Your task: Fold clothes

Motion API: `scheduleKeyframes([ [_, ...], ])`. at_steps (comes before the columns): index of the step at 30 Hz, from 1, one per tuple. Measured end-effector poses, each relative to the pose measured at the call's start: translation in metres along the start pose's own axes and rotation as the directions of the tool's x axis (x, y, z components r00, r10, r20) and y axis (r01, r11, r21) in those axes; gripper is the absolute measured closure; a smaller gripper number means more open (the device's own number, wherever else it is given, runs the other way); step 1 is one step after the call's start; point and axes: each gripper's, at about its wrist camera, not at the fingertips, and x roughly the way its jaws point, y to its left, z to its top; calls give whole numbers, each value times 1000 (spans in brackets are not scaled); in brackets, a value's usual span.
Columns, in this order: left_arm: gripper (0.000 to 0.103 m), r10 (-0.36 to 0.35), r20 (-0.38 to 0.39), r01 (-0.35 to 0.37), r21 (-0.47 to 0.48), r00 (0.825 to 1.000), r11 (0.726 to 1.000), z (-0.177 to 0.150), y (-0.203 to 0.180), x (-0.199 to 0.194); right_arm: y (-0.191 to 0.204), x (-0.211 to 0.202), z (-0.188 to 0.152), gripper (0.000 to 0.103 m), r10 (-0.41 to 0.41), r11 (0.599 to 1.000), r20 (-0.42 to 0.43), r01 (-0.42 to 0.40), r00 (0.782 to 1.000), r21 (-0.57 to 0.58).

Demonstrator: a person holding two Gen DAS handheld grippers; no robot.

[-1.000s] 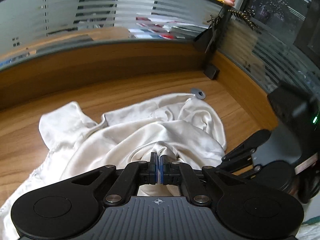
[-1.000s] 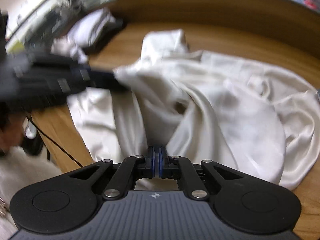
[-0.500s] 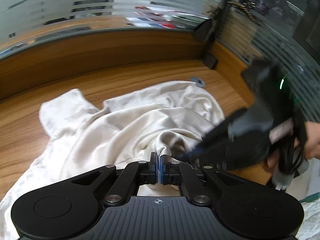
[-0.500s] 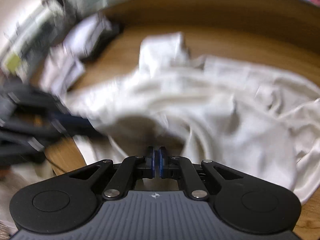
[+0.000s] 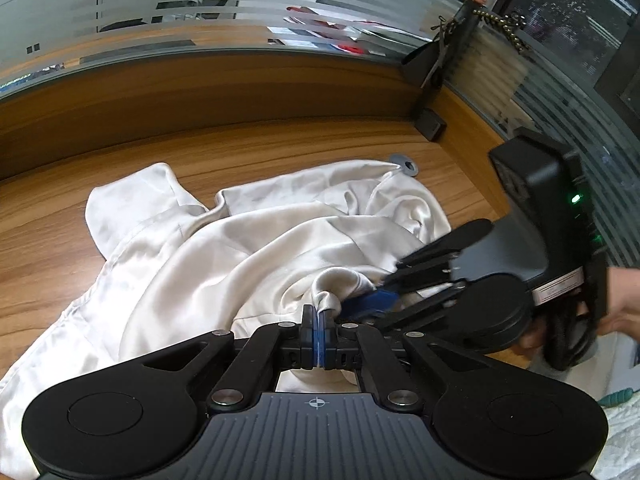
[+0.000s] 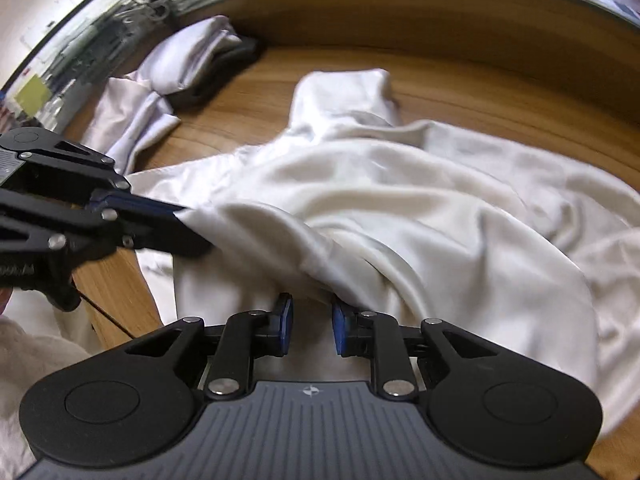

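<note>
The cream satin garment (image 5: pixel 248 256) lies crumpled across the wooden bench (image 5: pixel 60 232), not yet spread flat. The left gripper (image 5: pixel 319 322) is clamped on a bunched fold near the bench's front edge. The right gripper (image 6: pixel 311 330) is opening right beside that pinch, nothing pressed between its pads. A good next grasp would take one clean edge close by, so the two can draw the cloth taut.

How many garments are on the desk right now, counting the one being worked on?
3 that I can make out. The cream garment is spread across the desk, pinched by the left gripper. A folded white one lies at the far left, a loose pale one beside it. A dark item underneath may be another.
</note>
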Motion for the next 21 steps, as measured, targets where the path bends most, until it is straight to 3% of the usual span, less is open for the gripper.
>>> scheduleKeyframes([
  [3,100,22,6,-21,-4,1000,1000,2,1,1,1,-2,9,80,-152,988,111,154,982,-7],
  [6,100,32,5,-32,-25,999,999,4,5,4,-2,-13,13,79,-181,983,165,184,969,2],
  [10,100,35,-16,-35,-54,999,998,6,10,12,-12,1,9,71,-157,987,52,158,986,-24],
  [14,100,35,-46,-38,-64,998,997,4,12,20,-12,20,-2,68,-152,988,-40,150,988,-39],
  [17,99,44,-72,-49,-72,996,996,3,14,26,-10,31,-7,55,-152,988,-53,150,987,-46],
  [21,99,55,-94,-64,-96,994,993,1,21,31,-5,43,-11,54,-164,985,-57,160,985,-66],
])
